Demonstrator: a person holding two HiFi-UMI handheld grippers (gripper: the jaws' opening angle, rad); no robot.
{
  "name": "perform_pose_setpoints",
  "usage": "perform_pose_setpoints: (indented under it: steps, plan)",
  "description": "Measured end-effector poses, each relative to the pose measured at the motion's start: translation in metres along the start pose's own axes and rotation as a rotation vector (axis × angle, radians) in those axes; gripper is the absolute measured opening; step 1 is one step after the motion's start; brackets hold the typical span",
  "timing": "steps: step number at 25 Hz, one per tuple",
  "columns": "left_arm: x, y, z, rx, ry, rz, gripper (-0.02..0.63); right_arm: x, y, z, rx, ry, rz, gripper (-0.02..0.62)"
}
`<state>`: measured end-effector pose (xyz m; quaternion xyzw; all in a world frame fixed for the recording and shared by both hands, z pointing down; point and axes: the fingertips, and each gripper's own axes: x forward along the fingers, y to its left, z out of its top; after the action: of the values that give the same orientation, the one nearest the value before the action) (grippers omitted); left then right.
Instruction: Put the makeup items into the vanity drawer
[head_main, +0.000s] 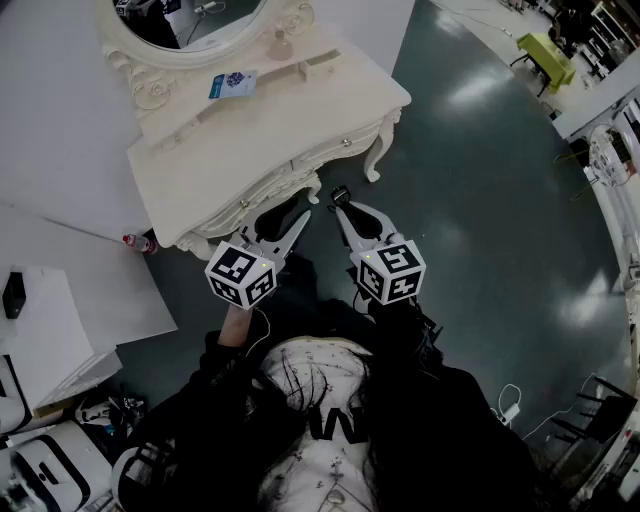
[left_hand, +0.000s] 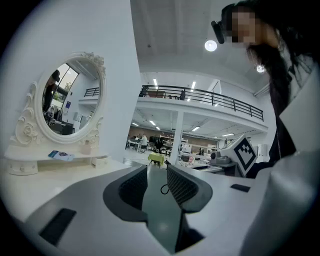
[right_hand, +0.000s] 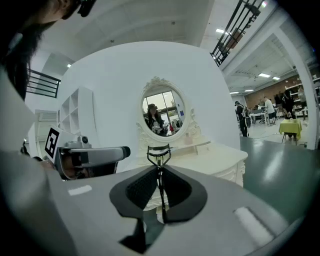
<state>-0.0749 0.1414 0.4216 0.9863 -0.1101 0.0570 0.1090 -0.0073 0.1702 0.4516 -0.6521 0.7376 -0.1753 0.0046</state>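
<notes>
A cream vanity table (head_main: 250, 130) with an oval mirror (head_main: 190, 25) stands ahead of me, and its front drawer (head_main: 300, 165) is closed. On its top lie a blue and white packet (head_main: 232, 84) and a small pinkish bottle (head_main: 280, 45). My right gripper (head_main: 340, 205) hovers before the vanity's front edge, shut on a black eyelash curler (right_hand: 159, 152) that sticks up from its jaws (right_hand: 160, 172). To its left my left gripper (head_main: 298, 213) is open with nothing between its jaws (left_hand: 157, 172). The left gripper view shows the mirror (left_hand: 65, 100) and packet (left_hand: 60, 155) at the left.
A red-capped bottle (head_main: 138, 242) lies on the dark floor by the vanity's left leg. White panels (head_main: 60, 300) stand at the left. A yellow-green table (head_main: 545, 55) and white racks (head_main: 610, 160) are at the far right.
</notes>
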Motion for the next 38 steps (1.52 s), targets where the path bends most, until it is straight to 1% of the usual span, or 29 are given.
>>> perform_pose_setpoints:
  steps: [7,13,26,33,38]
  plan:
    - [0.007,0.012,0.001,-0.004,0.01,0.007,0.123,0.011,-0.008,0.002,0.006,0.003,0.002,0.043]
    - [0.024,0.033,0.005,-0.007,0.025,-0.004,0.123,0.032,-0.022,0.007,0.012,0.009,-0.01,0.043]
    - [0.084,0.11,0.036,-0.015,0.029,-0.046,0.123,0.109,-0.069,0.04,0.021,0.036,-0.043,0.041]
    - [0.098,0.161,0.05,-0.011,0.035,-0.067,0.123,0.159,-0.073,0.054,0.016,0.058,-0.057,0.041]
    - [0.098,0.201,0.057,-0.018,0.033,-0.077,0.123,0.197,-0.067,0.06,0.011,0.071,-0.067,0.04]
